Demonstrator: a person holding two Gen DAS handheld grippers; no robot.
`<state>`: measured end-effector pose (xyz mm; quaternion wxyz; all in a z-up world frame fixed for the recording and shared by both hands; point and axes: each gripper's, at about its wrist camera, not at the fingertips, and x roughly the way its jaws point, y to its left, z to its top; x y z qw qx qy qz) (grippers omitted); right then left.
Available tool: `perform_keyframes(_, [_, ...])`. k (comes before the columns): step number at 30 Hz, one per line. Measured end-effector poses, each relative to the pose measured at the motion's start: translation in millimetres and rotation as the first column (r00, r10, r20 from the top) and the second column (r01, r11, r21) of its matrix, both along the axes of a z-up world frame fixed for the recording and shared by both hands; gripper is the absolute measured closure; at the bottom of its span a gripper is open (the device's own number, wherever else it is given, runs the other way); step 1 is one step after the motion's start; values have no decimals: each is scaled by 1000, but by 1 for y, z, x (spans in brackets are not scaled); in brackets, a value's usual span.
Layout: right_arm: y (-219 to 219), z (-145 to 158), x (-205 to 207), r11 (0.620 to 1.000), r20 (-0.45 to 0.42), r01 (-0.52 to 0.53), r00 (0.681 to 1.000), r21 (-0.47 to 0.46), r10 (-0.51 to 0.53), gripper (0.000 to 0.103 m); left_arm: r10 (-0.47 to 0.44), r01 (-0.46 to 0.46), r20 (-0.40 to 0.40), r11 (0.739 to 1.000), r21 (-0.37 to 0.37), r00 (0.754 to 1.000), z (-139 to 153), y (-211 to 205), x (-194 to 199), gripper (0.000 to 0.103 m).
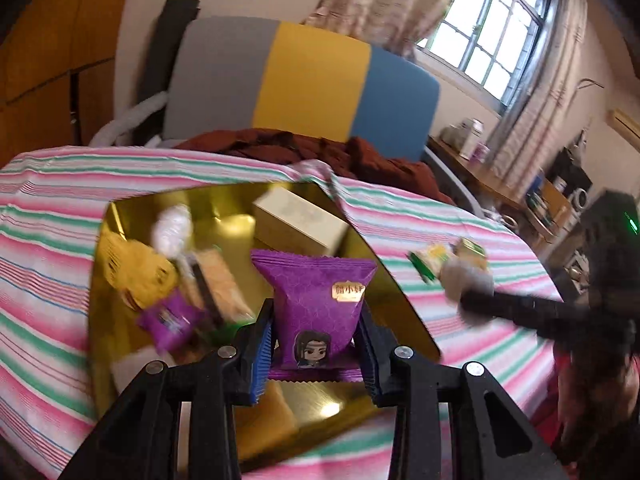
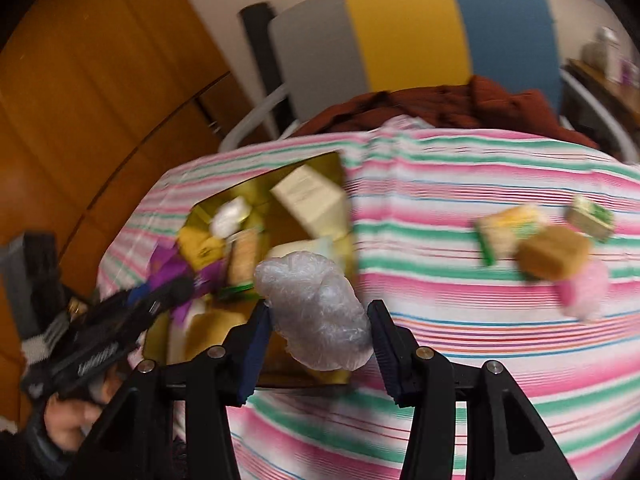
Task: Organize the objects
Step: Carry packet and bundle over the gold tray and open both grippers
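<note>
Striped pink-and-green cloth covers my table. My left gripper clamps a purple foil snack packet over the gold rectangular tray; my right gripper pinches a crinkly clear-plastic wrapped bundle at the tray's edge. Mid-delivery, I judge: next, lower and release both inside.

Black plastic tongs — blue ribbed pads, silver screws

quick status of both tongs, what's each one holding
Left tongs: closed on the purple snack packet.
Right tongs: closed on the clear plastic-wrapped item.
</note>
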<state>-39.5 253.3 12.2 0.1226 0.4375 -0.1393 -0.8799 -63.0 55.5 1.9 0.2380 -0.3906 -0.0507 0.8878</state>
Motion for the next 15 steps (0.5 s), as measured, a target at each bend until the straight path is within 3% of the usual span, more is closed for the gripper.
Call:
perform_keyframes(1, [-10, -3, -3, 1000, 7, -16, 1000, 6, 16, 50, 19, -19, -2, 1000, -8, 1000, 1, -3, -6, 63])
perform_keyframes(3, [-25, -10, -7, 999, 26, -36, 999, 3, 36, 29, 48, -48, 12, 999, -12, 999, 2, -10, -19, 56])
perform_keyframes(5, [-34, -16, -9, 999, 36, -44, 998, -3, 44, 21, 87, -87, 31, 996, 10, 996, 3, -20, -28, 52])
perform_keyframes(15, [-51, -22, 1, 996, 50, -19, 999, 86, 15, 13, 171, -173, -38, 984, -35, 985, 10, -33, -9, 52])
